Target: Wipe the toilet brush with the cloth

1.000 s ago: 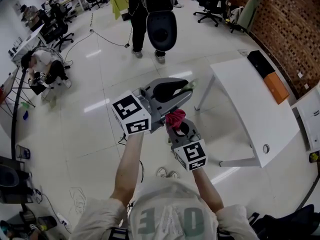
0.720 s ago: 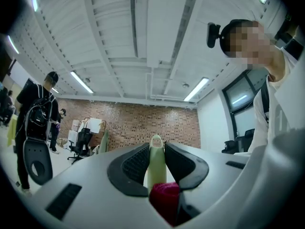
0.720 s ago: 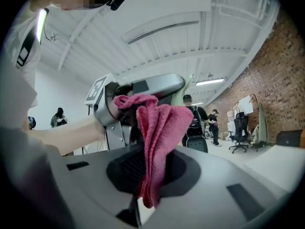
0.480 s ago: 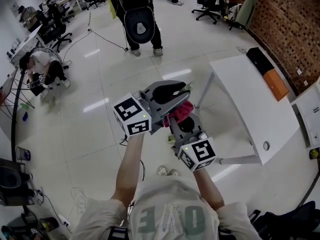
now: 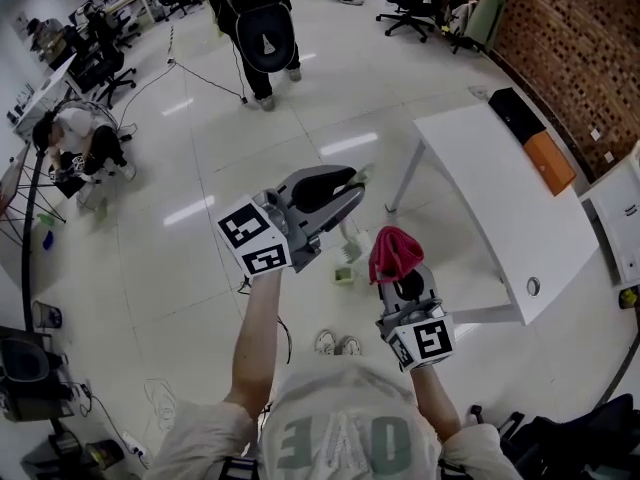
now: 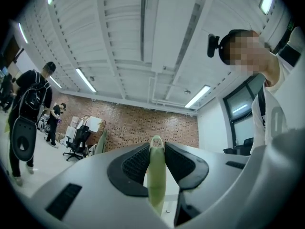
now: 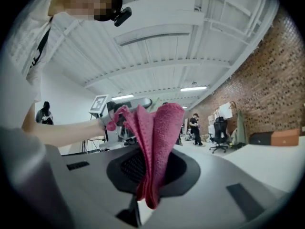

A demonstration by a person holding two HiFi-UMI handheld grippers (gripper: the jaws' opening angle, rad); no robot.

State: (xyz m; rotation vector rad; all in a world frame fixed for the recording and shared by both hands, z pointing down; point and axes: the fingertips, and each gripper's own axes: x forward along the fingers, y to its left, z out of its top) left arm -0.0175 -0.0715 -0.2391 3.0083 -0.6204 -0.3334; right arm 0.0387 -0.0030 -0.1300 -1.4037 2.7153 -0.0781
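Your left claw (image 5: 345, 190) is closed on the pale green handle of the brush (image 5: 349, 236). In the left gripper view the handle is pinched between the two black pads. The brush hangs down from this claw, above the floor (image 5: 180, 268). To the right of it, your right claw (image 5: 398, 273) grips the red cloth (image 5: 394, 250), which stands up from the jaws in a bunch. Cloth and brush are near each other but apart. A white table (image 5: 500, 208) is further right.
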